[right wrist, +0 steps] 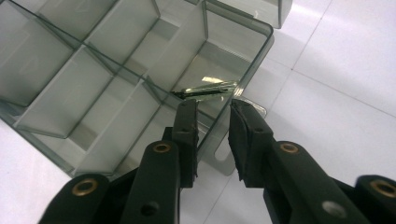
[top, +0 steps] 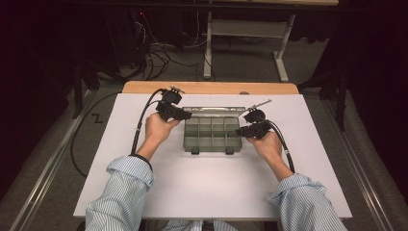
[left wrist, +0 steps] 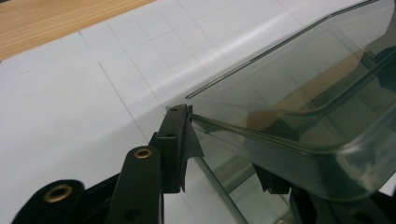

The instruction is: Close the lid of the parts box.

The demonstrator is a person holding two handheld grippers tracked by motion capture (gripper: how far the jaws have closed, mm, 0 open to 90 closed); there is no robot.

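While my left gripper pinched the lid corner, seemingly part-raised, my right gripper straddled the organizer box wall unclamped; compartments sat empty.

A white table top with a wooden far edge, cables on the floor.

Smoky grey see-through organizer box, white table, blue-striped sleeves.
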